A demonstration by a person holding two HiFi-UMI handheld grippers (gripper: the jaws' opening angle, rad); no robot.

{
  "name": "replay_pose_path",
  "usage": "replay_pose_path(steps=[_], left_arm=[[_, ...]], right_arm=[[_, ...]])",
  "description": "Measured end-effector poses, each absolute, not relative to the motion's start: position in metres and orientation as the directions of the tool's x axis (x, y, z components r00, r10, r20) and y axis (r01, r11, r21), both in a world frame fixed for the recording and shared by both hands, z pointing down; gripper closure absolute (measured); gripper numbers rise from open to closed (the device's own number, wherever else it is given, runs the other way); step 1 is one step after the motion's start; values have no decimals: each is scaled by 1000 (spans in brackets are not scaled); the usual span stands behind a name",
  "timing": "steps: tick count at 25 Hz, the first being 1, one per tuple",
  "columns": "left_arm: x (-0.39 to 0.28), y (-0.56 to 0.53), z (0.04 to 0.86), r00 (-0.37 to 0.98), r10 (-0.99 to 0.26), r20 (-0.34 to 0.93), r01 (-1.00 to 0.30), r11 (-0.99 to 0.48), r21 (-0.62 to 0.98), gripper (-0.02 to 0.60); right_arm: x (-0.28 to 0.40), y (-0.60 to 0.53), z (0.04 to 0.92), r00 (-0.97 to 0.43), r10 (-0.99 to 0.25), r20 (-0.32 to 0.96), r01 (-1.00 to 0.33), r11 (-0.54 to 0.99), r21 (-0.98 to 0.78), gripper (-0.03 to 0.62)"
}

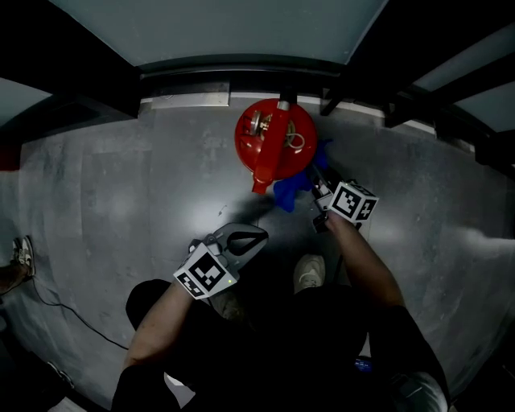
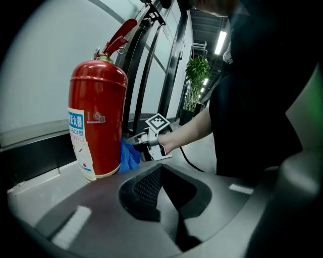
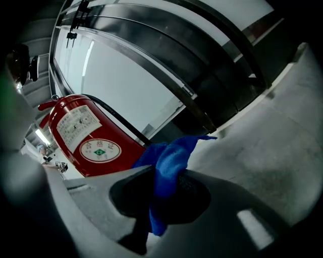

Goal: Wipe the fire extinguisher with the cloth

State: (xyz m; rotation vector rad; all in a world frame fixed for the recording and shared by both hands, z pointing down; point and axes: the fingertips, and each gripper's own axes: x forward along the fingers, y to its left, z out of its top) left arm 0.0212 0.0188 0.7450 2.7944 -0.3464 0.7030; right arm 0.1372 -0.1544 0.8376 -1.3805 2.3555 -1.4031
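Blue: 1 cloth, pinched in right gripper, touching 1 fire extinguisher.

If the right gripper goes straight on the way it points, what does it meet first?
Probably the red fire extinguisher, low on its side, with the blue cloth held by the right gripper pressed between; depth is unclear.

Dim throughout; corners fall to black, and the fisheye lens bows straight lines at the edges. Soft pale glare on the floor, near centre. Ceiling strip light blown out, far right. Blue cloth close to lens, soft-focus. Pale wall, far side, evenly lit.
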Motion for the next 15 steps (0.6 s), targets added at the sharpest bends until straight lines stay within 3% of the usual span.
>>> replay_pose_path(steps=[4, 15], left_arm=[[20, 27, 759, 835, -141, 532, -278, -943, 185, 574], [10, 25, 762, 827, -165, 537, -314, -928, 198, 574]], right_arm=[[138, -159, 848, -561, -755, 339, -654, 153, -741, 531], [134, -151, 908, -493, -714, 497, -728, 27, -685, 533]])
